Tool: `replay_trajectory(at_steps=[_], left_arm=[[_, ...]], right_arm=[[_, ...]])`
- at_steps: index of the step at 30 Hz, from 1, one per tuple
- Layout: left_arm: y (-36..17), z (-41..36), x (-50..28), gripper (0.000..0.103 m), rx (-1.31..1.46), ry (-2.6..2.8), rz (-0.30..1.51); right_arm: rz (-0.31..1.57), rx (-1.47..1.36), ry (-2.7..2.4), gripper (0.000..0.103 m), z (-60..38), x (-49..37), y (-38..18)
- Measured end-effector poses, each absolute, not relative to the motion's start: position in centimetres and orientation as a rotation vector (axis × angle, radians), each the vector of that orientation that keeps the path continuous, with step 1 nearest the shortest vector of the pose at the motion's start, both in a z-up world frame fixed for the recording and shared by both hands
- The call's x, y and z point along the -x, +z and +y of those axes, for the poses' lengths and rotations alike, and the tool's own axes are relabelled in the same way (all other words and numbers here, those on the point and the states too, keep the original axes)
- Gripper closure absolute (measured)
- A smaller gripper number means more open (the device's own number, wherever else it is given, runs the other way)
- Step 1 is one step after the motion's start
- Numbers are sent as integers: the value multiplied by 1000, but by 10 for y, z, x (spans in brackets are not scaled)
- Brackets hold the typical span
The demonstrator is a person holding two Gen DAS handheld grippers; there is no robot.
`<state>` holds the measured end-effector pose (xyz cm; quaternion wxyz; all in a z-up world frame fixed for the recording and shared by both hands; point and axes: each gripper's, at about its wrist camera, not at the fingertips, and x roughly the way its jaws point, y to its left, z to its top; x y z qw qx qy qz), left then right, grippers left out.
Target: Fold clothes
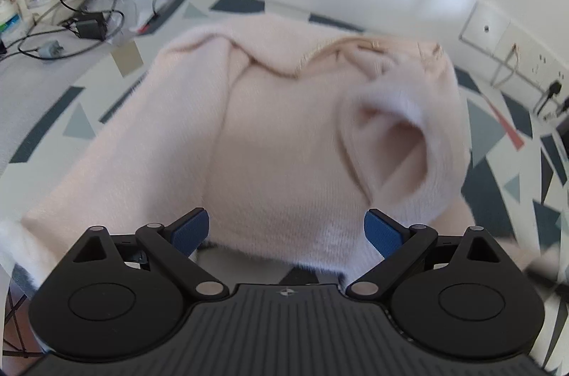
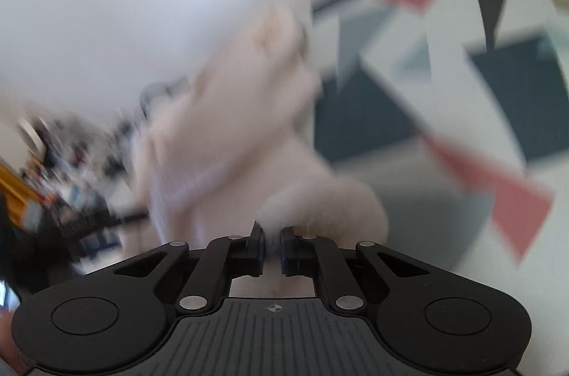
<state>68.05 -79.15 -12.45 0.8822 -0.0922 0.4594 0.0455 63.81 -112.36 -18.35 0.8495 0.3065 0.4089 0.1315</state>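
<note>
Nearest in the left wrist view, the left tongs (image 1: pixel 286 230) stand wide apart with nothing between their blue pads (image 1: pixel 190 230), poised just over the near hem of the pale pink sweater (image 1: pixel 284 134), probably lining up a fresh grip. The sweater lies spread on the patterned surface (image 1: pixel 498 170), its neckline at the far end and one sleeve cuff (image 1: pixel 394 145) raised on the right. In the blurred right wrist view, the right tongs (image 2: pixel 272 244) are pinched tight on a fuzzy pink fold, seemingly that sleeve, likely to carry it across the body. Farther back lie cables (image 1: pixel 89 20).
</note>
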Motion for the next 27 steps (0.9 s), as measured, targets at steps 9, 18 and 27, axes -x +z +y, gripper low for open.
replay_trajectory(at_steps=[9,18,27], left_arm=[[-123,-821,-691,7,362,46,957],[-148,-810,-681,7,232,33,1018],[-169,-750,-651,7,241,106,1126]], right_arm=[[293,-713,-367,69,-1279,-645,-94],[599,-656,-200,55,-1230,-640,-156],[792,-206,217,44,-1036,-658,-176]])
